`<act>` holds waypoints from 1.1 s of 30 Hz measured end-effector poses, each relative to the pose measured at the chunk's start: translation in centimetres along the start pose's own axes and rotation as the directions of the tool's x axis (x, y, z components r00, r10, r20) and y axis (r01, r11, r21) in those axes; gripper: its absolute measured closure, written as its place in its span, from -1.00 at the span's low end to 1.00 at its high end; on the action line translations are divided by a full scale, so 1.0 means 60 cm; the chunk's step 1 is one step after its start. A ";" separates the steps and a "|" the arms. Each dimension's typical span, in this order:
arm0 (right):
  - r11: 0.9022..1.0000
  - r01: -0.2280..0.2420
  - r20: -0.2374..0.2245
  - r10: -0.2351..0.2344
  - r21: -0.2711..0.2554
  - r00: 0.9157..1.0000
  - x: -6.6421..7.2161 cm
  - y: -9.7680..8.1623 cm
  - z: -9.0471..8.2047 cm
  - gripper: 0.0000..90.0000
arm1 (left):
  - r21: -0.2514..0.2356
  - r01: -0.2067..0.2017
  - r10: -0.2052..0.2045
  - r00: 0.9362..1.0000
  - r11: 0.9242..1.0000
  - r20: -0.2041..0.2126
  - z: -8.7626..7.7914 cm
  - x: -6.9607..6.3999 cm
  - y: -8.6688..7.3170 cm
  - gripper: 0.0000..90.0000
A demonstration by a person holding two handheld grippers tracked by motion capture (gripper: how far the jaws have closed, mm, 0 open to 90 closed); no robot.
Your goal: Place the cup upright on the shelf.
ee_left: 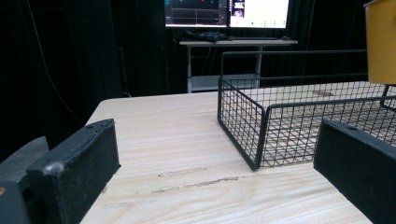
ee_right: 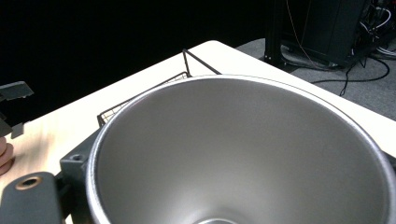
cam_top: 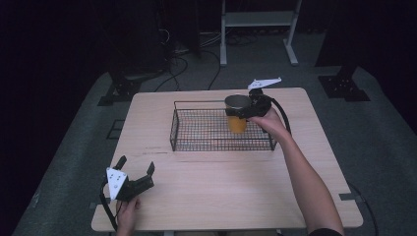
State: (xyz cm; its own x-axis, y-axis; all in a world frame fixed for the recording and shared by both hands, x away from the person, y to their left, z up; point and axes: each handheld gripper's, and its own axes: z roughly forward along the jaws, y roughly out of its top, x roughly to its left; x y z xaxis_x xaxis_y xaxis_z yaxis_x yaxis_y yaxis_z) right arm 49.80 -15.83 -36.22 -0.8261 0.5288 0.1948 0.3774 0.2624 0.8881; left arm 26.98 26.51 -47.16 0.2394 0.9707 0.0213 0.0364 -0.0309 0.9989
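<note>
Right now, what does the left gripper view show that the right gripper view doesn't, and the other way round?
Left gripper view alone: the yellow outside wall of the metal cup, two lit monitors on a desk, and scuff marks on the pale wooden table. Right gripper view alone: the cup's bare silver inside, and cables on the grey floor. Both: the black wire basket and the tabletop.

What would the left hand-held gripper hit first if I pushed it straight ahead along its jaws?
Probably the near left corner of the wire basket. The left hand-held gripper is open and low over the table, pointing that way; depth is uncertain.
</note>
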 end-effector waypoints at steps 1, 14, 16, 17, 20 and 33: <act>1.000 0.003 -0.002 -0.003 0.004 1.000 -0.001 0.000 0.004 -0.79 | -0.001 0.001 -0.001 1.000 1.000 0.000 0.000 0.000 0.000 -1.00; 0.998 0.023 -0.005 -0.023 0.057 1.000 -0.018 -0.022 0.054 -0.79 | -0.001 0.003 -0.003 1.000 1.000 0.003 -0.001 0.001 0.000 -1.00; 0.998 0.022 -0.009 -0.021 0.057 1.000 -0.019 -0.023 0.056 -0.79 | -0.002 0.004 -0.004 1.000 1.000 0.003 0.000 0.001 0.000 -1.00; 0.998 0.020 -0.011 -0.019 0.054 1.000 -0.019 -0.024 0.058 -0.79 | -0.001 0.004 -0.004 1.000 1.000 0.003 -0.001 0.001 0.000 -1.00; 0.998 0.016 -0.013 -0.015 0.052 1.000 -0.019 -0.025 0.065 -0.79 | -0.002 0.004 -0.004 1.000 1.000 0.003 -0.001 0.001 0.000 -1.00; 0.996 0.021 -0.020 -0.020 0.081 1.000 -0.021 -0.031 0.087 -0.79 | -0.002 0.005 -0.005 1.000 1.000 0.004 -0.001 0.002 0.000 -1.00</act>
State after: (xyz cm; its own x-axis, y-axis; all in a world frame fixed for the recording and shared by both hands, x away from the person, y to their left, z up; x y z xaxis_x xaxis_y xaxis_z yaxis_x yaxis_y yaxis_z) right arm 52.35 -12.79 -40.28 -0.8418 0.5070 0.1855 0.3923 0.3385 0.8553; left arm 26.97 26.63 -47.16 0.2432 0.9698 0.0164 0.0360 -0.0259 0.9990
